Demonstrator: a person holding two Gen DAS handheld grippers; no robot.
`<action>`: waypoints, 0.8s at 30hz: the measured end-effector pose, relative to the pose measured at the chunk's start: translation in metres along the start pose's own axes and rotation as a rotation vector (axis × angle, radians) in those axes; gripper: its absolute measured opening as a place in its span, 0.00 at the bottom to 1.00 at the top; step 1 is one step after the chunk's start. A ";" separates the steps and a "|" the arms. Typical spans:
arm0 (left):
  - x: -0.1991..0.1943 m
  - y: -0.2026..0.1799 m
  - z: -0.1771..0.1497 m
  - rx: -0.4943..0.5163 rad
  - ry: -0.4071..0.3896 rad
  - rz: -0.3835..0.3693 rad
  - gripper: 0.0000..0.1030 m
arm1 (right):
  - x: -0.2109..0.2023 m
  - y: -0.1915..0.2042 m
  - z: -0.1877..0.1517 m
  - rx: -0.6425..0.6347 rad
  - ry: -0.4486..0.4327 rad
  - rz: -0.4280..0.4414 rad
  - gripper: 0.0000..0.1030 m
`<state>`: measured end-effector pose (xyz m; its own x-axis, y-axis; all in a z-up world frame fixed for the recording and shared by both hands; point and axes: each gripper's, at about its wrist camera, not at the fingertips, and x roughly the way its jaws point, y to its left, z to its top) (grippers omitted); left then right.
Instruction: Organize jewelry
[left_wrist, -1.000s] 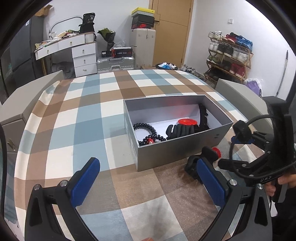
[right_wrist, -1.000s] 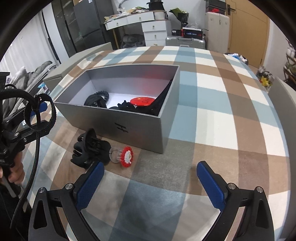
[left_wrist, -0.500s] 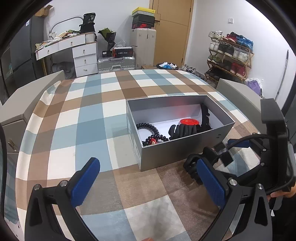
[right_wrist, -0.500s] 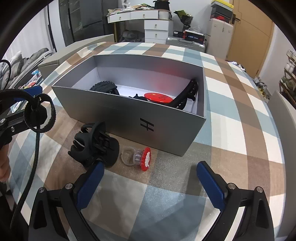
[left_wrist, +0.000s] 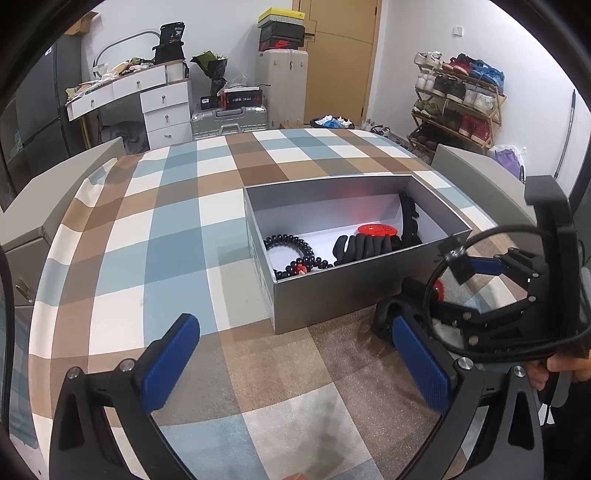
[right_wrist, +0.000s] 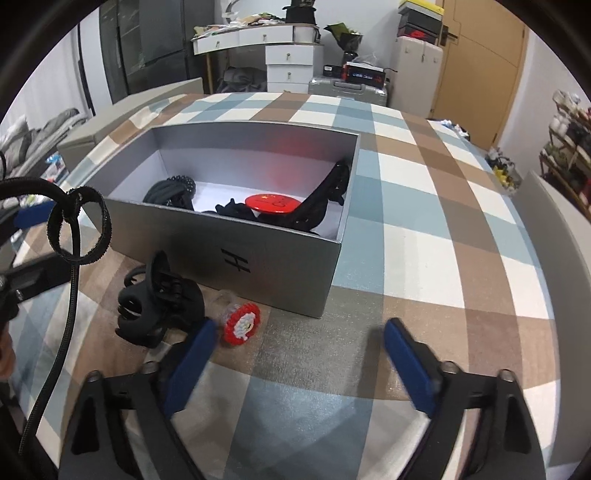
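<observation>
A grey open box (right_wrist: 280, 258) (left_wrist: 332, 291) stands on the checked tablecloth. It holds a black bead bracelet (left_wrist: 291, 251), black hair clips (left_wrist: 364, 245) and a red round badge (right_wrist: 271, 202) (left_wrist: 377, 230). Outside its near wall lie a black claw clip (right_wrist: 157, 306) and a red and white beaded ring (right_wrist: 242, 326). My right gripper (right_wrist: 299, 350) is open, low over the cloth, its left finger right beside the ring. My left gripper (left_wrist: 295, 354) is open and empty, in front of the box's corner. The right gripper's body (left_wrist: 509, 295) hides most of the clip in the left wrist view.
The checked tablecloth (left_wrist: 166, 229) covers a round table with grey chairs at its sides (left_wrist: 66, 184) (right_wrist: 561, 229). A black cable with a strap loop (right_wrist: 79, 229) hangs at the left of the right wrist view. Drawers, a suitcase and a shoe rack stand further back.
My right gripper has moved forward and down toward the ring and the claw clip, and its jaws have narrowed a little. The left gripper has stayed almost still.
</observation>
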<state>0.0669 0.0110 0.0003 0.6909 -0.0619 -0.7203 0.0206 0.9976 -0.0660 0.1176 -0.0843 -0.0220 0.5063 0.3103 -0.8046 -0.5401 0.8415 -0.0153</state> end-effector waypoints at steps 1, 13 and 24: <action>0.000 0.000 0.000 0.000 0.000 0.002 0.99 | -0.001 -0.001 0.000 -0.006 -0.002 0.004 0.75; -0.001 -0.003 -0.001 0.011 0.002 -0.006 0.99 | -0.011 0.005 -0.001 -0.069 0.007 0.084 0.18; -0.001 -0.016 -0.004 0.055 0.015 -0.076 0.99 | -0.053 -0.013 0.007 -0.039 -0.108 0.165 0.18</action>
<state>0.0626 -0.0055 -0.0008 0.6751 -0.1372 -0.7248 0.1124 0.9902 -0.0828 0.1026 -0.1084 0.0251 0.4770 0.4899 -0.7297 -0.6459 0.7584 0.0869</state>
